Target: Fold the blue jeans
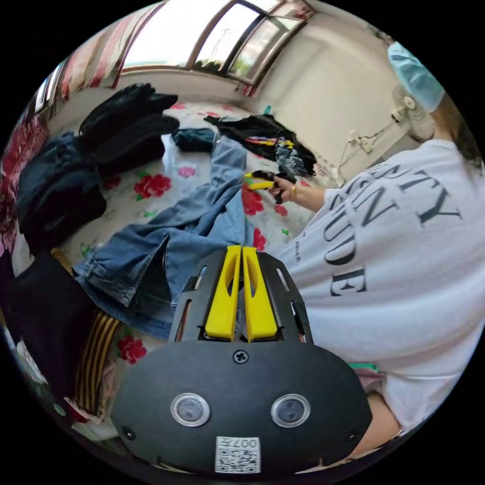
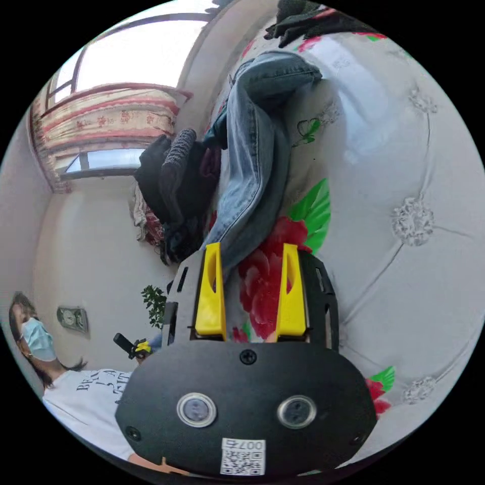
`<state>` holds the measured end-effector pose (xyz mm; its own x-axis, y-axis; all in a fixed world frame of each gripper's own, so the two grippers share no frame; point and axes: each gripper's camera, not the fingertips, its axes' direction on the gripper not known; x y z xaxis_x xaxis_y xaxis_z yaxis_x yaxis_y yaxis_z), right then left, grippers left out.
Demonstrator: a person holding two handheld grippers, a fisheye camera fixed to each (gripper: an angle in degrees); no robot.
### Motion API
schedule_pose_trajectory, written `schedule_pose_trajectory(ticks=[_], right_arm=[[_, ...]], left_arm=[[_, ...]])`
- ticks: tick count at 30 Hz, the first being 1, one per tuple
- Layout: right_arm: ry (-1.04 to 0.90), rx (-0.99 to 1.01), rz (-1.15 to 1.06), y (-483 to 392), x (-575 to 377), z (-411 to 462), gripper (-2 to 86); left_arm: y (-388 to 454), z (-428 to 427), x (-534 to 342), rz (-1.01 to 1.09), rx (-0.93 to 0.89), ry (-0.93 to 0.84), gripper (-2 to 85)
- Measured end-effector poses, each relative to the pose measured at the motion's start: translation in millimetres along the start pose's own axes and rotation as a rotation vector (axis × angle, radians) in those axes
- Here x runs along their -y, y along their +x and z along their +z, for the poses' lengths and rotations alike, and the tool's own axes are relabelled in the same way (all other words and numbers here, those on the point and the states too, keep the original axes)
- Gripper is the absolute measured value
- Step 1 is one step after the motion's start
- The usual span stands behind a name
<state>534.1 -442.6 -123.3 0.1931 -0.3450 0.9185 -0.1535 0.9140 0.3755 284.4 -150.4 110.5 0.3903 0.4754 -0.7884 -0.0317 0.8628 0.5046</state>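
Blue jeans point(image 1: 202, 227): spread across the flowered bedspread point(image 1: 151, 187), beside dark clothing piles point(image 1: 126, 126).
Left gripper point(image 1: 241, 252): jaws clenched together above the jeans; whether denim is caught, unclear.
Right gripper point(image 2: 251, 252): jaws released, at the jeans' leg end.

In the left gripper view the jeans point(image 1: 202, 222) lie on the bed point(image 1: 151, 202), running from six o'clock toward twelve. A pile of clothes point(image 1: 126, 126) sits at ten o'clock of them, another heap point(image 1: 268, 134) at one o'clock, and the person point(image 1: 399, 262) at three o'clock.
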Motion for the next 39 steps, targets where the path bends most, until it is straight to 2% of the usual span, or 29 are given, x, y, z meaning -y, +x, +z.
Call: schedule_pose_trajectory(ticks=[5,8,10,13,15,18,19,21,24,29,32,35,39], right_arm=[[0.161,0.261,0.173,13.2,2.0,13.4,4.6],[0.279,0.318,0.088,-22.3,-18.1,-8.0,1.8],[0.326,0.226,-0.049,-71.7,-38.5,-35.2,1.1],[0.35,-0.073,-0.39,-191.8,-87.8,-86.5,0.7],[0.339,-0.428,-0.64,-293.1,-123.9,-98.5,0.8],[0.313,-0.728,-0.784,-365.6,-141.5,-73.8,1.5],[0.291,-0.77,-0.792,-370.1,-139.1,-63.9,1.7],[0.106,-0.918,-0.719,-349.8,-112.6,-14.2,3.2],[-0.196,-0.851,-0.539,-280.8,-100.7,25.9,5.8],[-0.087,-0.659,-0.36,-202.2,-143.4,-1.9,9.0],[-0.036,-0.588,-0.323,-180.7,-158.2,-13.0,9.9],[0.098,-0.595,-0.374,-191.0,-167.1,-24.8,10.0],[-0.041,-0.735,-0.43,-195.1,-144.2,17.6,7.7]], left_arm=[[23.3,-46.2,-18.5,0.098,0.044,0.041,-1.0],[25.7,-35.8,-40.8,0.034,0.141,-0.065,-1.0],[22.9,-17.4,-54.7,-0.027,0.184,-0.125,-1.0],[21.1,19.6,-71.3,-0.093,0.193,-0.196,-1.0],[23.4,44.1,-71.9,-0.083,0.138,-0.175,-1.0],[19.1,74.6,-65.0,-0.074,0.078,-0.168,-1.0],[18.9,80.7,-63.1,-0.073,0.079,-0.181,-1.0],[29.2,100.7,-57.9,-0.012,0.138,-0.274,-1.0],[45.3,105.5,-64.2,0.051,0.247,-0.376,-1.0],[31.2,85.3,-87.2,-0.109,0.391,-0.415,-1.0],[28.6,96.6,-82.9,-0.122,0.39,-0.47,-1.0],[31.1,117.1,-71.7,-0.088,0.439,-0.545,-1.0],[24.3,136.2,-67.2,-0.135,0.428,-0.556,-1.0]])
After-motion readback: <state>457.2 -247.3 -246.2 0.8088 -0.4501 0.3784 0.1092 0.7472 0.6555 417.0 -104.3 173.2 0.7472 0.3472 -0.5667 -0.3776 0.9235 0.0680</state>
